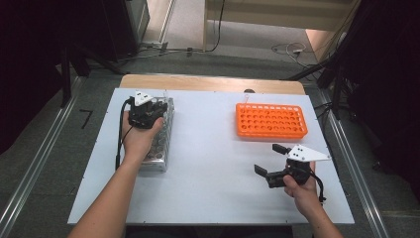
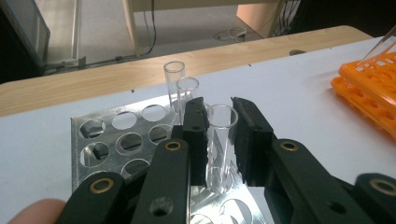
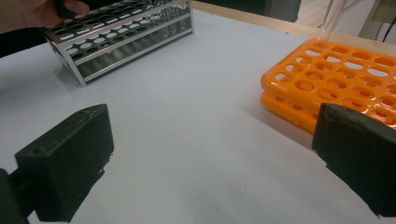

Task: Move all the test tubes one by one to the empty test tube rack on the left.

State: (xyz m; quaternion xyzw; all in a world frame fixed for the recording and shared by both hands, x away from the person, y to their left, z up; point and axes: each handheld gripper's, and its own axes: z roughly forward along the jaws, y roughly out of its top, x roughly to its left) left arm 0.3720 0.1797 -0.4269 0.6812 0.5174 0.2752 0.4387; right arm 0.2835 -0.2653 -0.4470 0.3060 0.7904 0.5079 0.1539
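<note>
- Left claw [image 2: 219, 140] is over the far end of the metal rack [image 1: 161, 141], at the left of the desk [image 1: 213, 173]. Its jaws are closed narrow on a clear glass tube [image 2: 219, 144], one pad against each side, just below the rim.
- The tube stands upright with its foot down in a rack hole. Two more tubes [image 2: 180, 88] stand just beyond it, towards the far edge.
- Right claw [image 1: 271, 162] is at the near right of the desk, jaws wide apart and holding nothing; the right gripper view looks between them across bare desk.
- Orange rack [image 1: 271, 120] lies at the far right, well apart from the metal one. One clear tube [image 3: 329, 21] already stands at its far left corner.
- Judgement: the step in hand is lifting the gripped tube out of the metal rack, probably to carry it to the orange rack.
- To do it well: pull straight up along the tube's own axis until the foot clears the top plate. Any tilt would bind the glass against the hole's edge.
- Keep the grip steady but no tighter; the glass is smooth and could slip or crack.
- Mind the two neighbouring tubes beyond; drawing back towards the near side before clearing the rack risks nothing, swinging far would knock them.
- Carry it upright, then lower it into an empty orange hole.
</note>
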